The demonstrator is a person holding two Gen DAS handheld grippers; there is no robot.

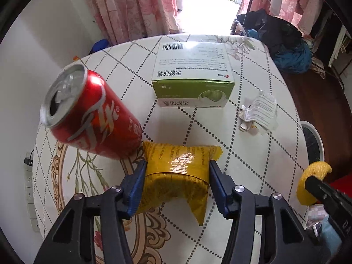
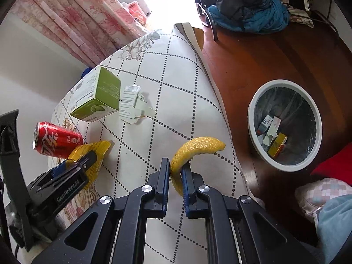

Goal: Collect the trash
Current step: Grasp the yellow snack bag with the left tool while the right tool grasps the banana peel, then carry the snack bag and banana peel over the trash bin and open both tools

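Right tongs, nearly closed, pinch one end of a curved yellow peel; its long axis arcs up and rightward, its free tip pointing toward the white bin on the floor, just beyond the table edge to the right. The right tongs are the nearer to the bin, so the coming move is judged a short carry rightward over that edge. Left tongs, about half open, clamp a yellow packet by its sides, low over the table, with the red can just beside it at left. Green box and crumpled paper lie farther off, untouched.
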